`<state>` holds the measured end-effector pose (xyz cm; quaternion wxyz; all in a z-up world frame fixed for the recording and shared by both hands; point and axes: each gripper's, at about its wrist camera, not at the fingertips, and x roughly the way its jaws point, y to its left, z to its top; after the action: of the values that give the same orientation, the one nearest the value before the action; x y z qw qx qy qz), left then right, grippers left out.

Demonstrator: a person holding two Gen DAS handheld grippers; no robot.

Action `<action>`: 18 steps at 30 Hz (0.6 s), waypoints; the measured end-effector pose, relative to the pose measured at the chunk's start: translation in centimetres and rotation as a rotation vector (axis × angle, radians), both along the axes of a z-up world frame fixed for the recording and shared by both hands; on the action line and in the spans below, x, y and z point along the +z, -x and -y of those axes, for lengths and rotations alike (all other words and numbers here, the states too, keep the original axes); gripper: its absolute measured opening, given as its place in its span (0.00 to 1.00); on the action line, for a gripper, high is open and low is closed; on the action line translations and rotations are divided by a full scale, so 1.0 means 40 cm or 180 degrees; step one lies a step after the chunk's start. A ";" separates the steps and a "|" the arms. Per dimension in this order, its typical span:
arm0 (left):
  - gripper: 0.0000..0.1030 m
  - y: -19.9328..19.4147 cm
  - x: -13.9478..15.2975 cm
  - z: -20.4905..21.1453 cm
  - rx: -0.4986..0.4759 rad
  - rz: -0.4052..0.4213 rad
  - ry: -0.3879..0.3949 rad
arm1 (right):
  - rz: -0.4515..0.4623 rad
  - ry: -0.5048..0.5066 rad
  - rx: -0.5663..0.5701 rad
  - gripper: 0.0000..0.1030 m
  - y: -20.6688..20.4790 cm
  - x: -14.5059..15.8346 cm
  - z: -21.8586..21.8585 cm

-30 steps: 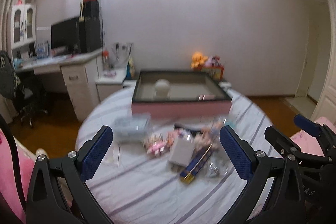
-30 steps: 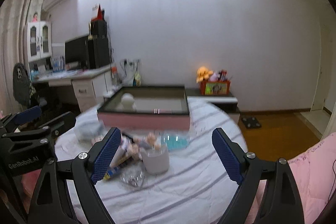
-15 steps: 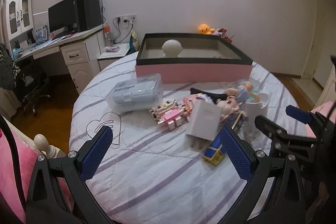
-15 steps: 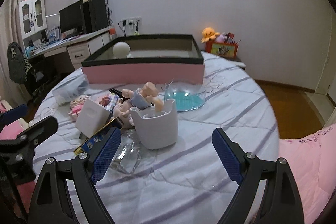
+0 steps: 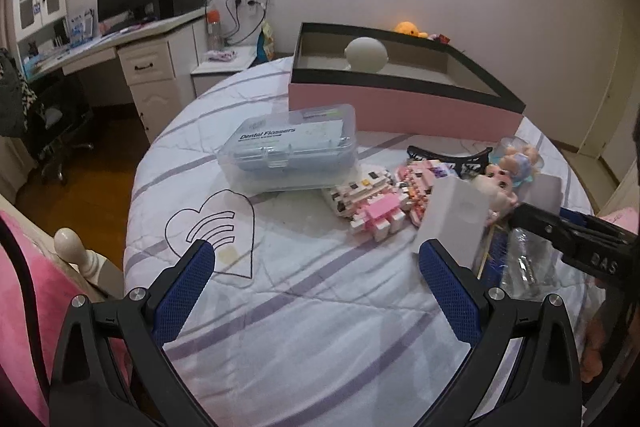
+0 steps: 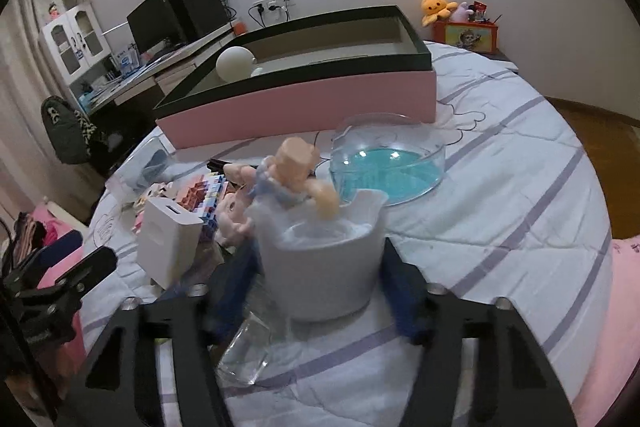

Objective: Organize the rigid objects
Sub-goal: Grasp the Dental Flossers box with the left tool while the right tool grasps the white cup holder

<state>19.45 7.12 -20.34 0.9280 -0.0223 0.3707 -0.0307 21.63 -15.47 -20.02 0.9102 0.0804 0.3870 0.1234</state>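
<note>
My right gripper (image 6: 320,267) is closing on a white cup (image 6: 320,279) that stands on the striped tablecloth. Its blurred blue pads (image 6: 240,283) lie against the cup's two sides. A small doll (image 6: 292,171) leans out of the cup. To the cup's left are a white box (image 6: 168,243) and a pink brick toy (image 5: 376,203). My left gripper (image 5: 314,251) hangs open over bare cloth, with nothing between its fingers. The white box (image 5: 452,223) is just beyond its right finger. The right gripper (image 5: 560,227) shows at the right edge of the left wrist view.
A large pink box with a black rim (image 5: 400,107) sits at the back, with a white ball (image 5: 366,55) inside. A clear dental flosser case (image 5: 292,147) lies on the left. A clear dish with a blue bottom (image 6: 388,163) stands behind the cup. A clear plastic pack (image 6: 244,359) lies under the right gripper.
Both grippers have come down and closer to the table. The right jaws, wide apart before, have come in against the white cup. The left jaws stay wide.
</note>
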 end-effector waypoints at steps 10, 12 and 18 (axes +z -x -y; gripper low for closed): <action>1.00 -0.112 0.022 -0.041 0.0175 -0.0034 0.0124 | 0.0207 0.0436 -0.0163 0.52 0.066 0.029 0.005; 1.00 -0.149 0.016 -0.052 0.0138 -0.0118 0.0231 | 0.0201 0.0404 -0.0189 0.52 0.064 0.030 0.016; 1.00 -0.231 -0.021 -0.062 0.0102 -0.0366 0.0442 | 0.0174 0.0400 -0.0217 0.52 0.037 0.025 0.030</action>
<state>28.69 9.60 -21.16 0.9017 -0.0943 0.4200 -0.0402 20.14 -16.68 -19.02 0.9274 0.0328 0.3660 0.0700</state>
